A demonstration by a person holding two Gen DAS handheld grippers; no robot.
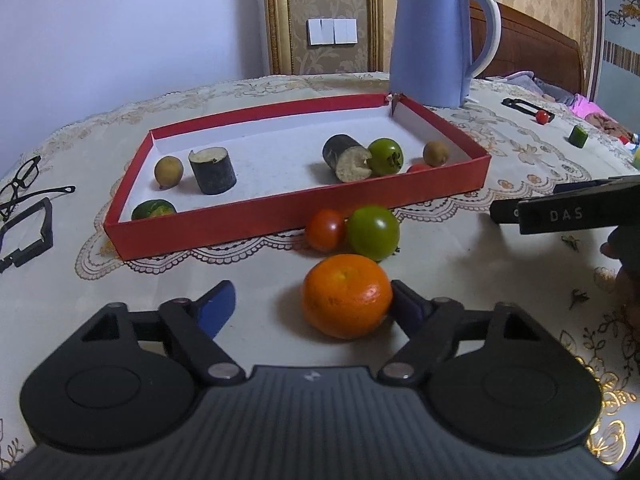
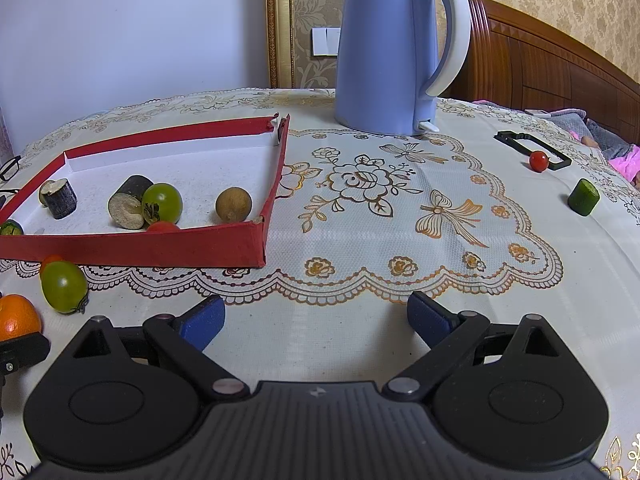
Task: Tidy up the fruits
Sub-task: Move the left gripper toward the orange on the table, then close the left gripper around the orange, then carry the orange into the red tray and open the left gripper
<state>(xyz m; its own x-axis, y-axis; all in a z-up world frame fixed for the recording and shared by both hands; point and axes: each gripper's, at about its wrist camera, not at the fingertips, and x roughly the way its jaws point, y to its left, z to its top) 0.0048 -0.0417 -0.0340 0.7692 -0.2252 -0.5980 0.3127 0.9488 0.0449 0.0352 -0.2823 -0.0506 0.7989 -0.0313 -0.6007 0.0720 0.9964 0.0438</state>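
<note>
Orange (image 1: 346,296) on the tablecloth, between the spread fingers of the left gripper (image 1: 312,304).
Its right finger looks to touch the peel, left one apart; nothing gripped. Green tomato (image 1: 373,232) and red tomato (image 1: 325,230) sit just beyond, against the red tray (image 1: 296,212) near wall. Right gripper (image 2: 316,316) wide open, empty, over bare cloth.

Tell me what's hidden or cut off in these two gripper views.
- Small red tomato in the red box: mostly behind the near wall, both views.
- Orange: cut by the right view's left edge.
- Right gripper: cut by the left view's right edge.
- Glasses: partly outside the left view.
</note>
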